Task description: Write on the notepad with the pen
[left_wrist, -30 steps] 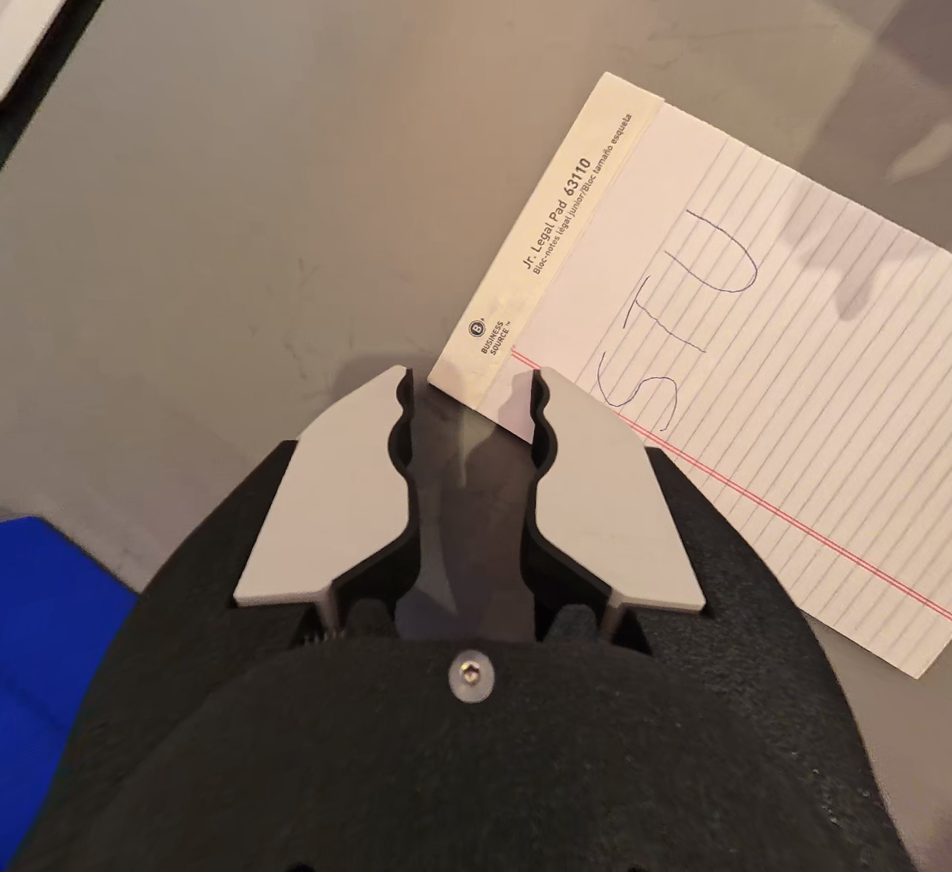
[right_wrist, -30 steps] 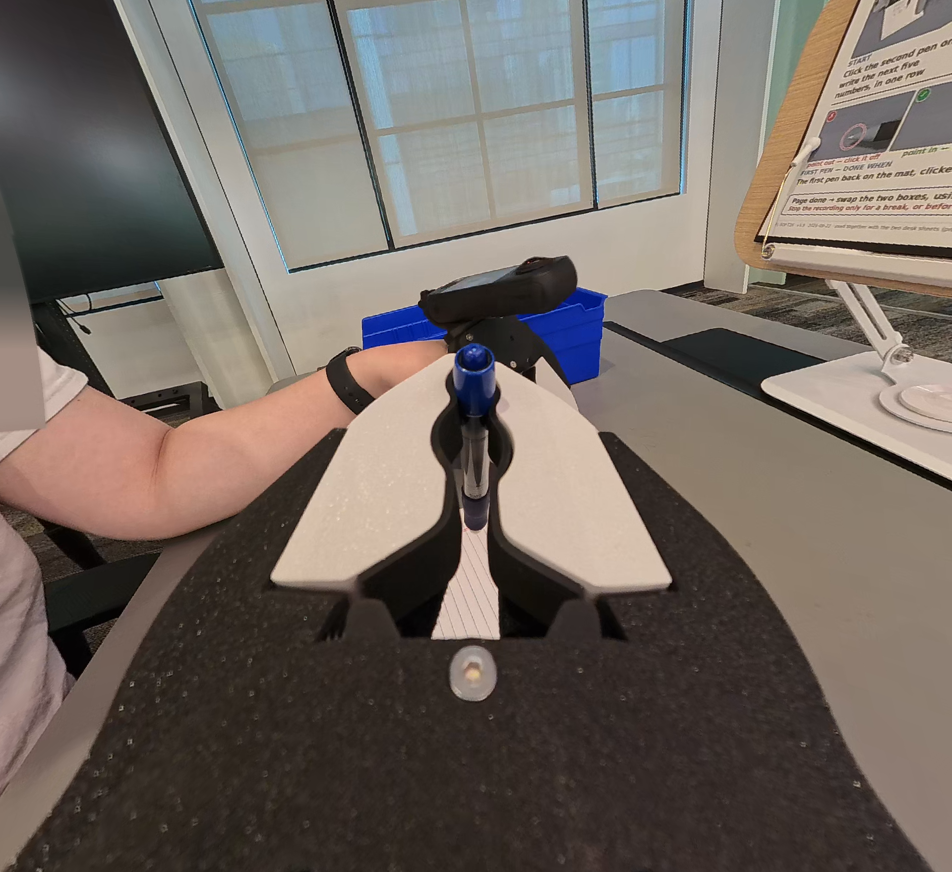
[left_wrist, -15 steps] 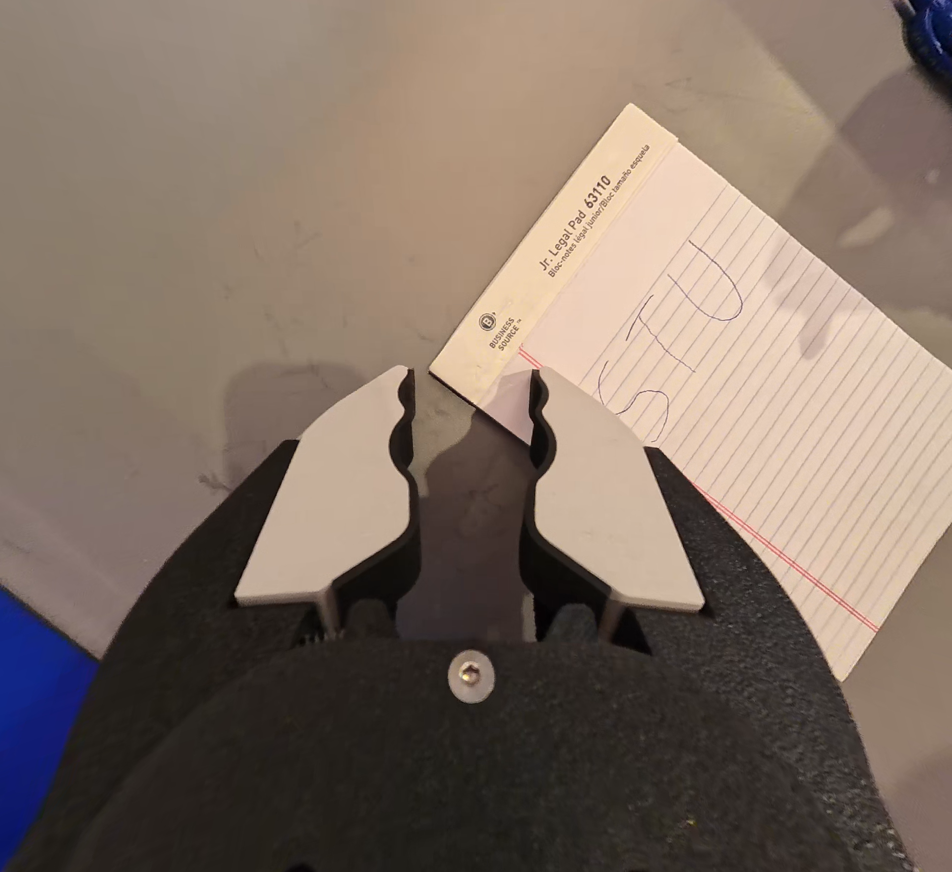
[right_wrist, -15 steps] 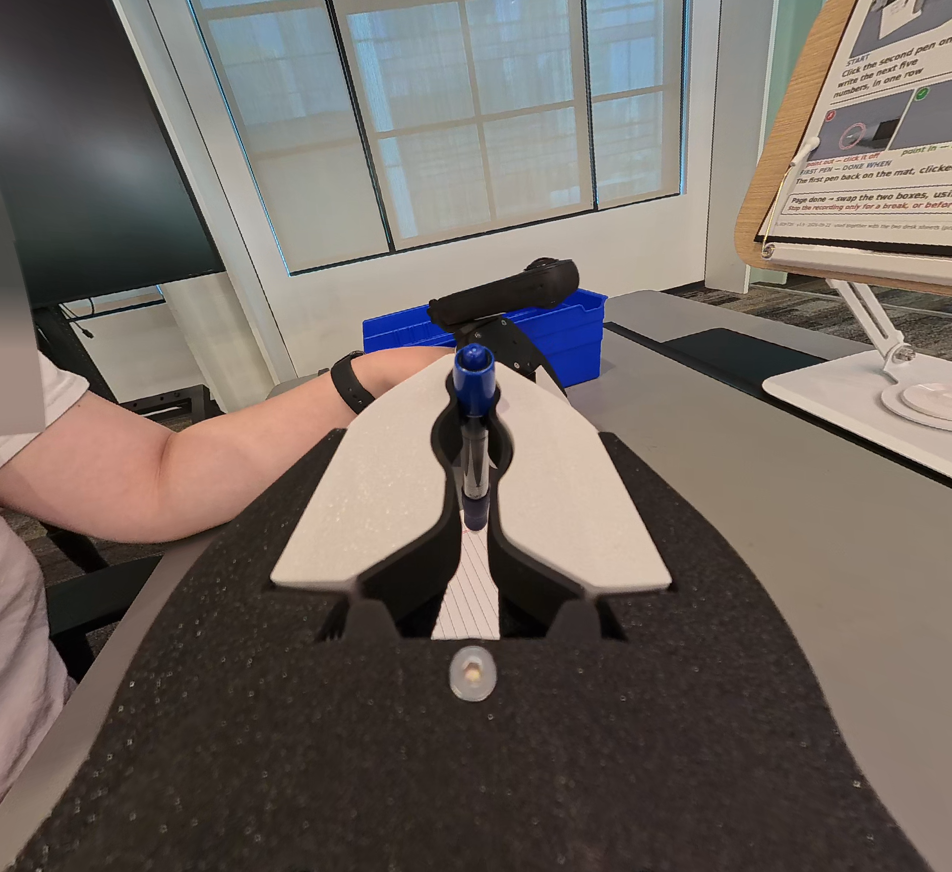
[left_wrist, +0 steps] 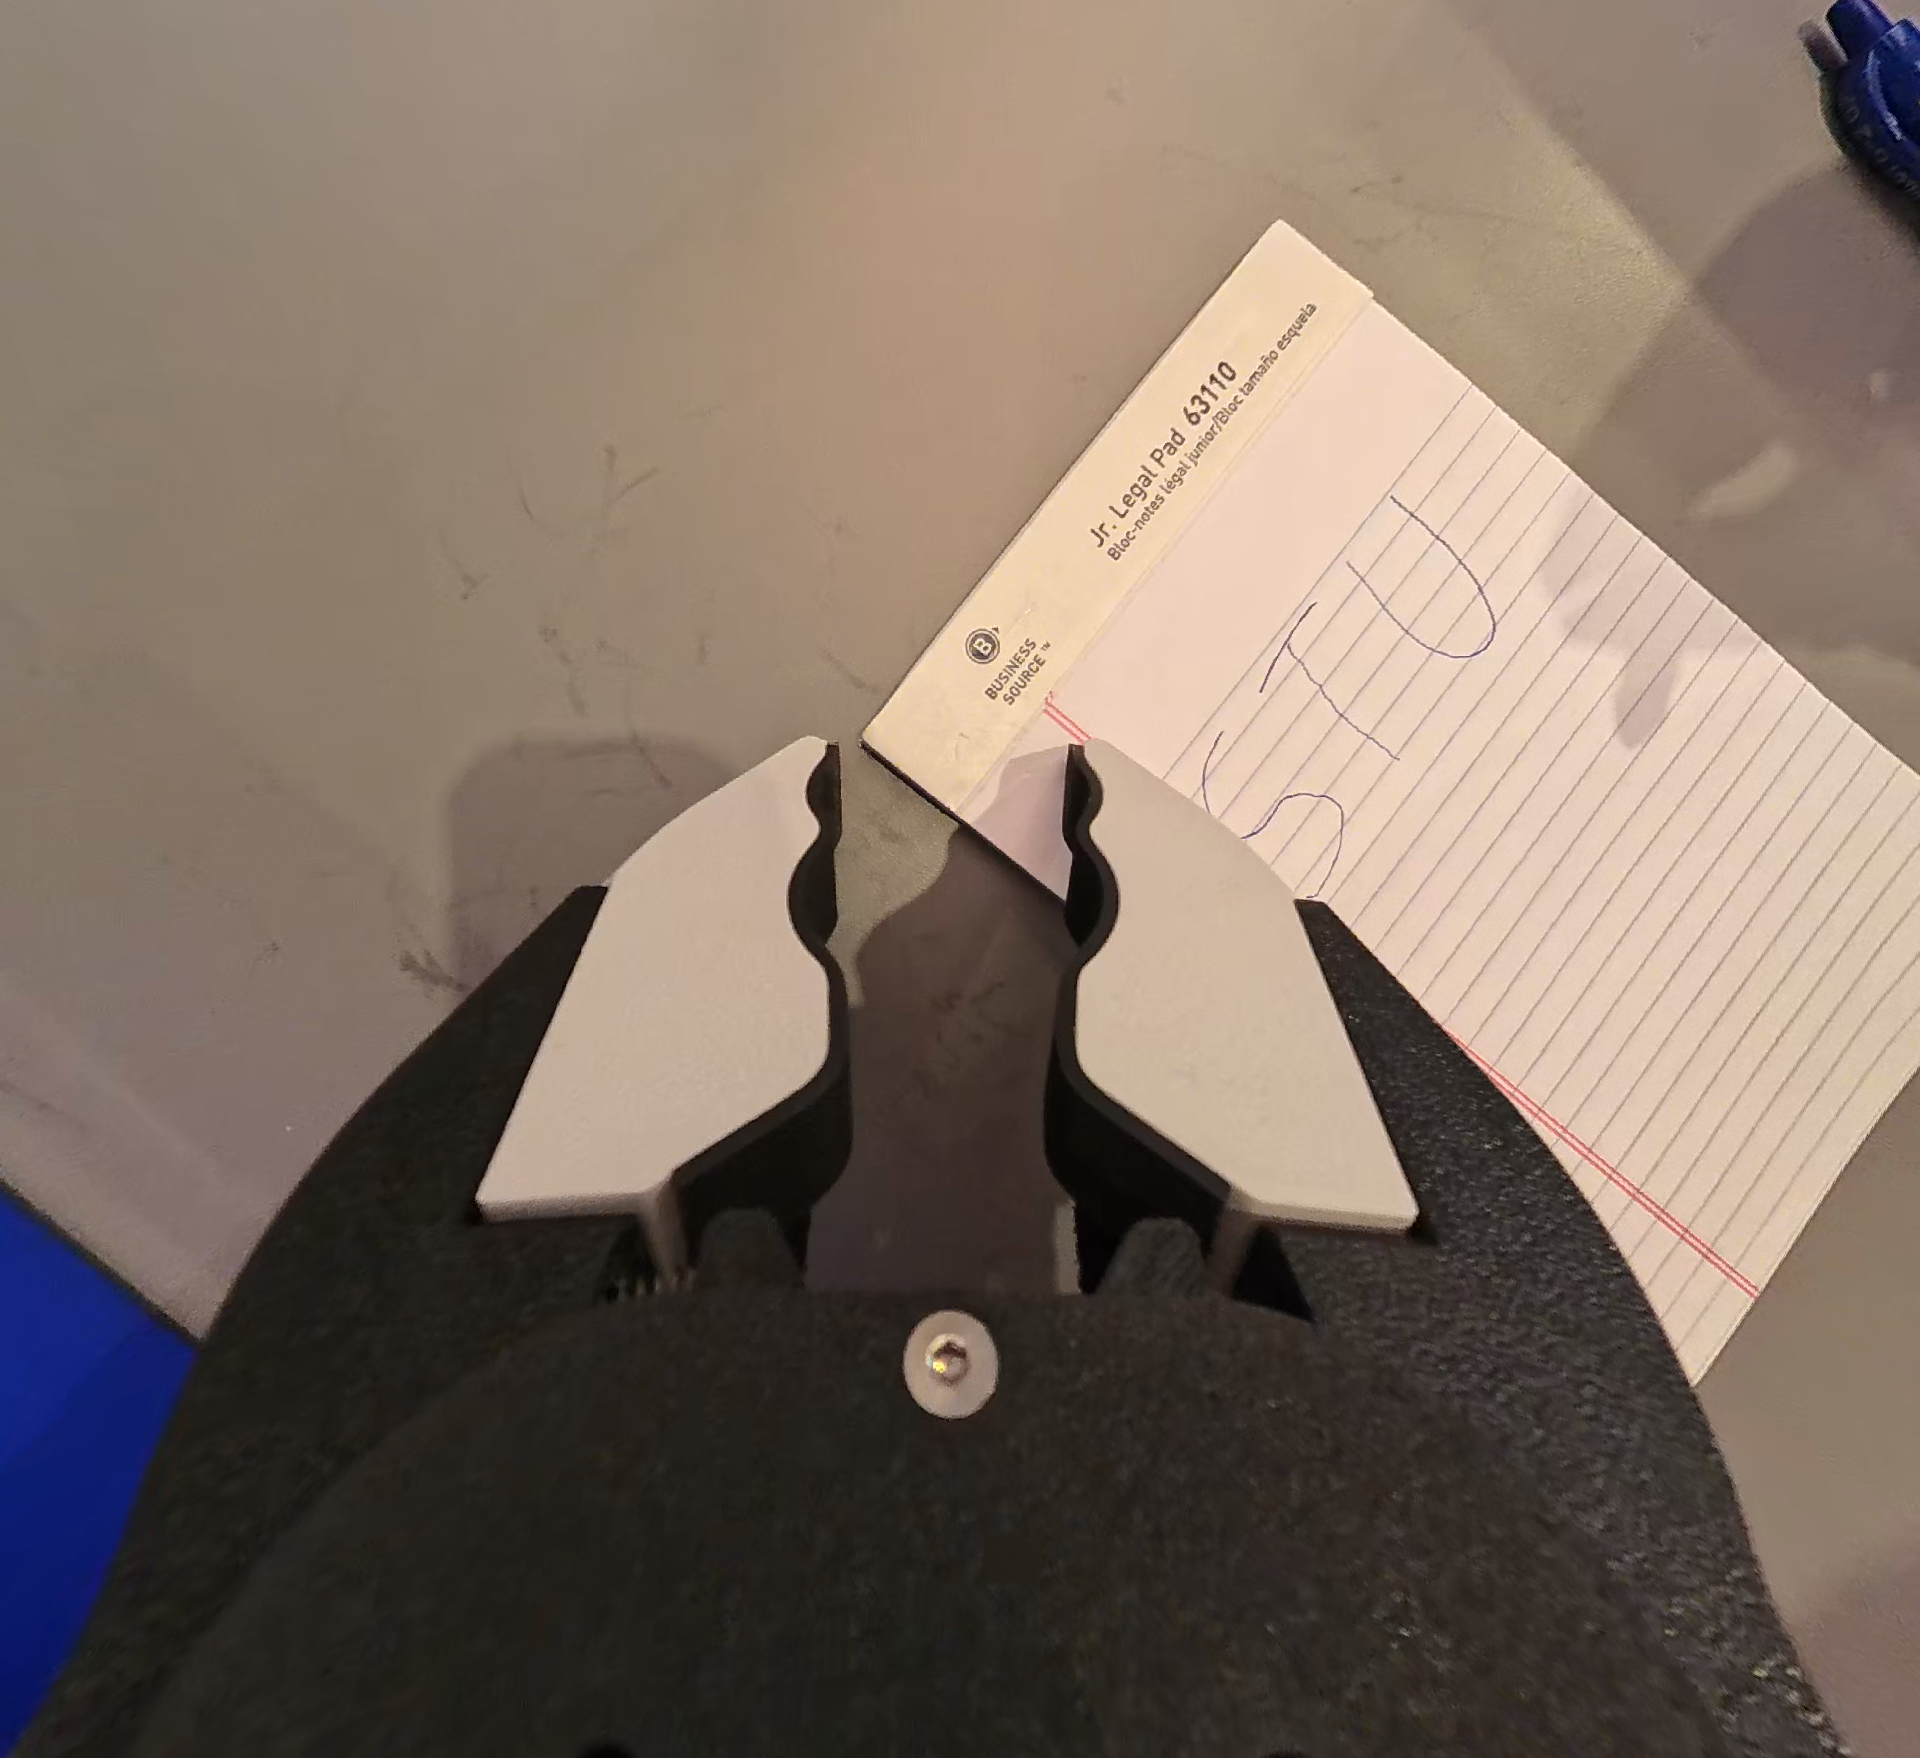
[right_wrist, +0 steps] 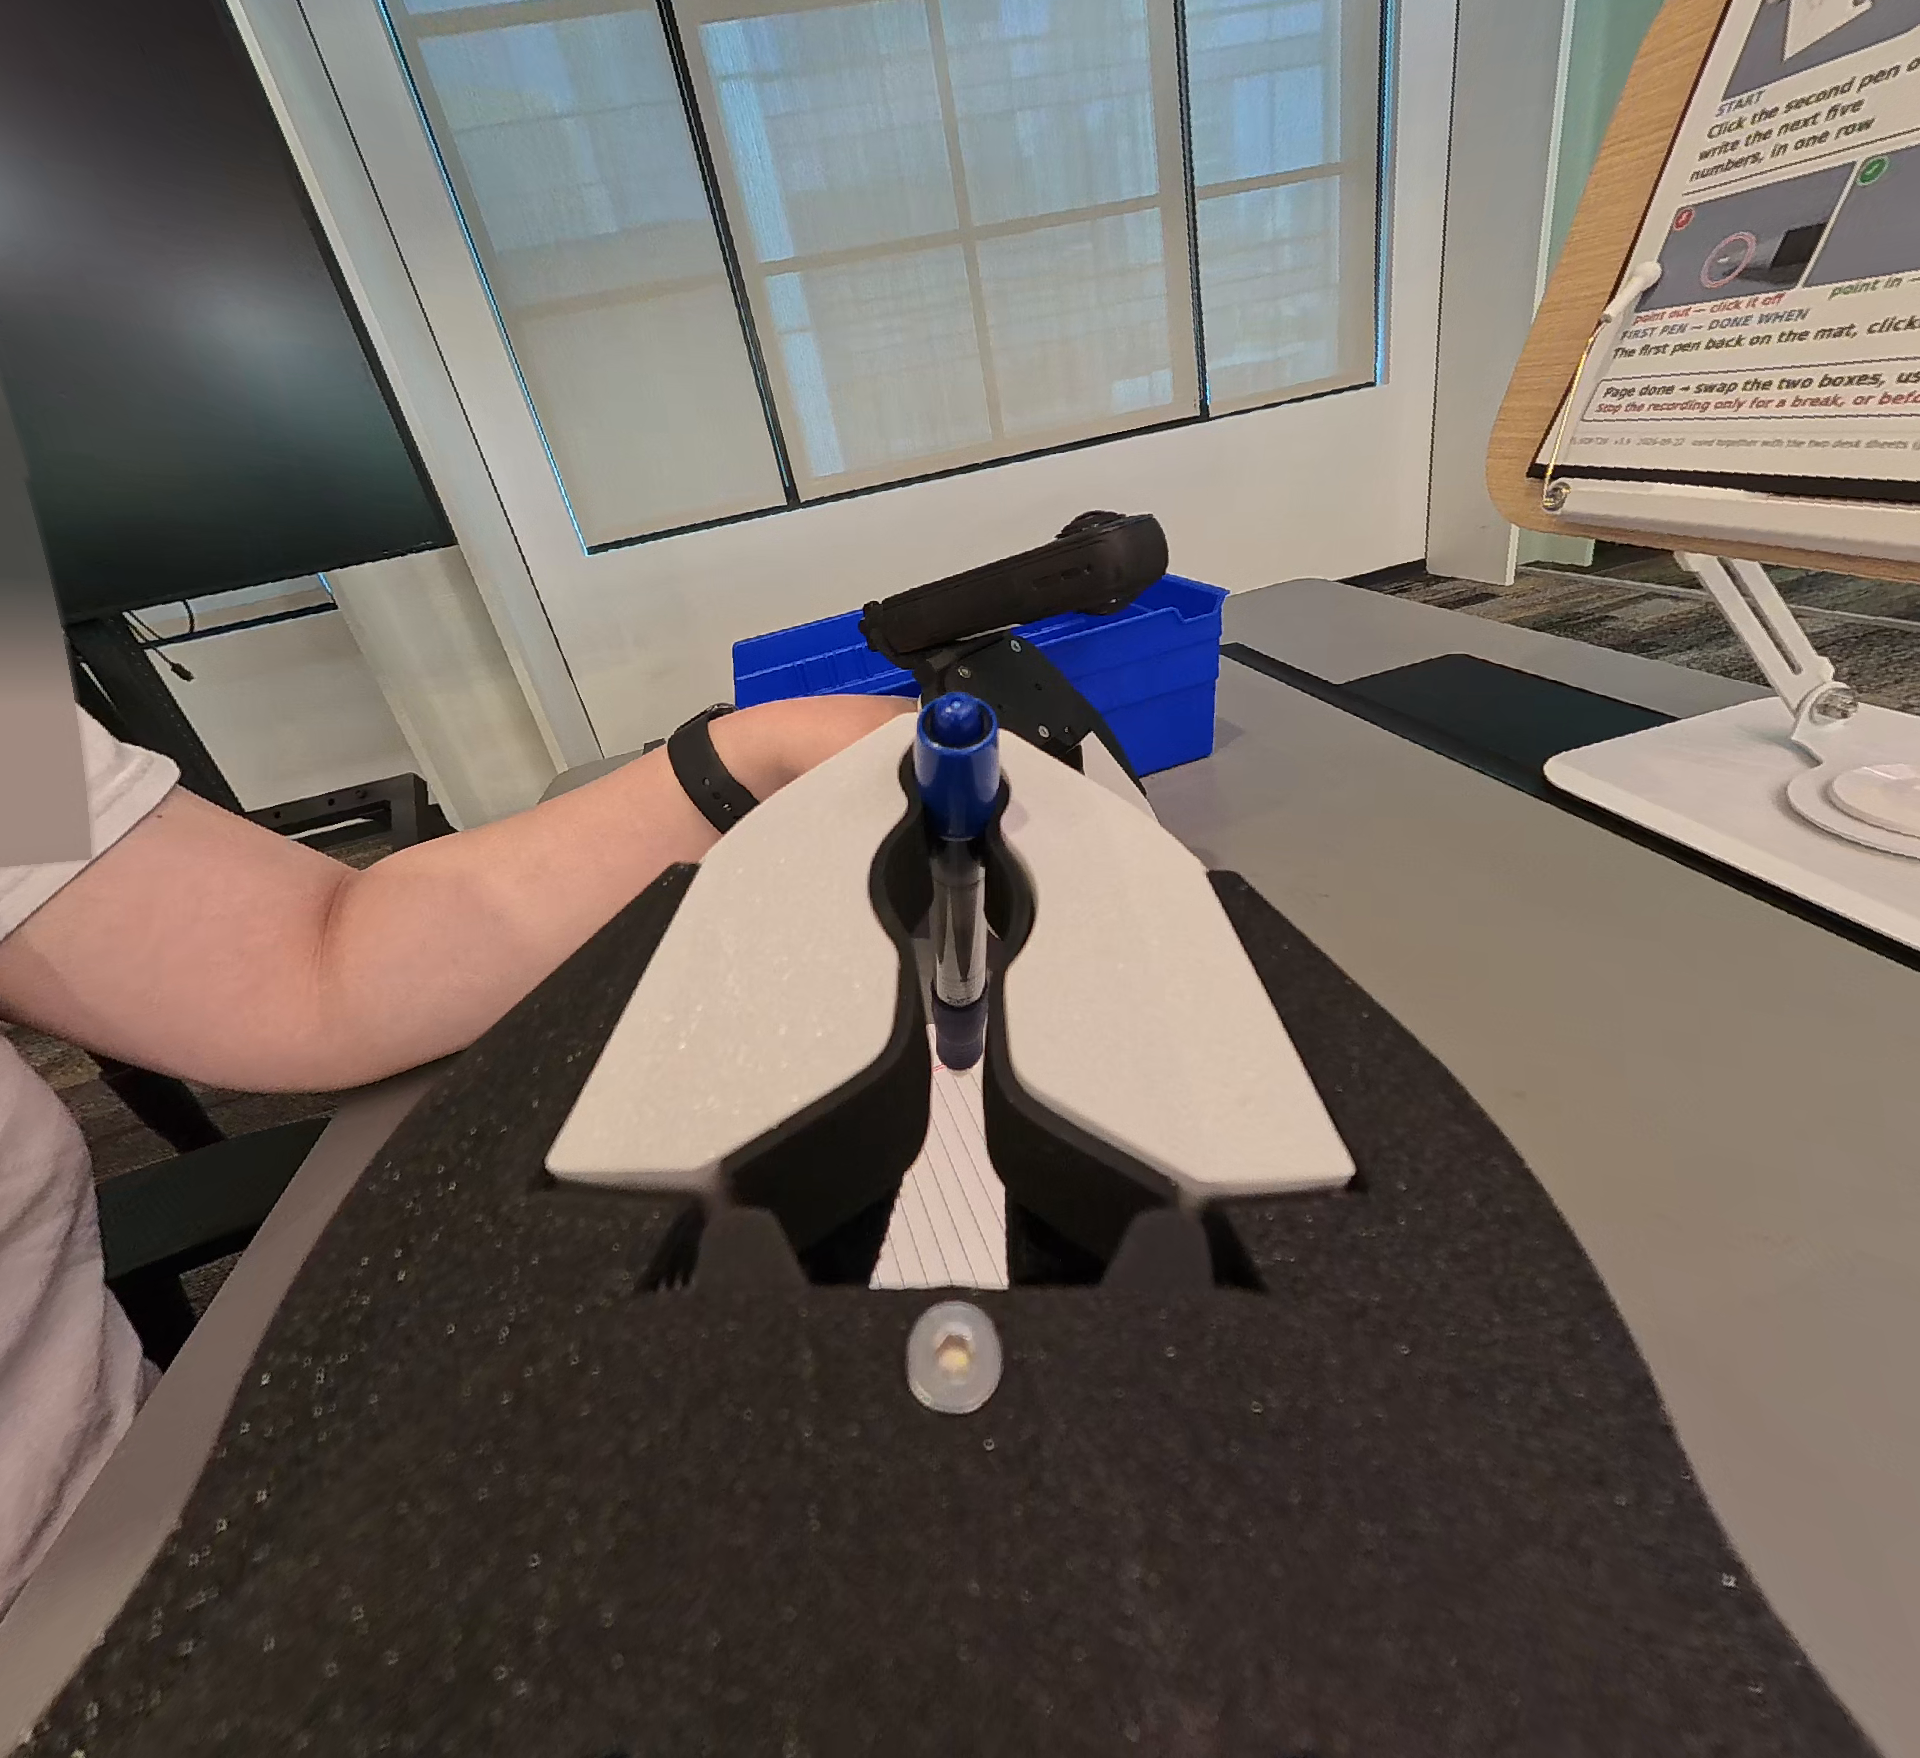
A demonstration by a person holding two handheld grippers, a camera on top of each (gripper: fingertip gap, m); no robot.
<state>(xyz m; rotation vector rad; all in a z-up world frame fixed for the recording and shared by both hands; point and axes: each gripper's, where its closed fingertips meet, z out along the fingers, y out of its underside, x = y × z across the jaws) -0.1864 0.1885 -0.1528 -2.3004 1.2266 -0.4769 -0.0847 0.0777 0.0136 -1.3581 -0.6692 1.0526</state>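
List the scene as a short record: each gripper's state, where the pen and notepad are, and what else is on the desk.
left gripper: open, empty, its fingertips at the notepad's bound corner
right gripper: shut on blue pen, pen upright, tip pointing down at the page
lined notepad: flat on grey desk, blue handwriting on top sheet
blue bin: far end of desk
document stand: right side, holding an instruction sheet

Office-type workroom | gridded windows (right_wrist: pixel 883 181) across top | dark monitor (right_wrist: pixel 177 274) upper left | instruction sheet on stand (right_wrist: pixel 1766 254) upper right | grey desk (right_wrist: pixel 1558 1033) right
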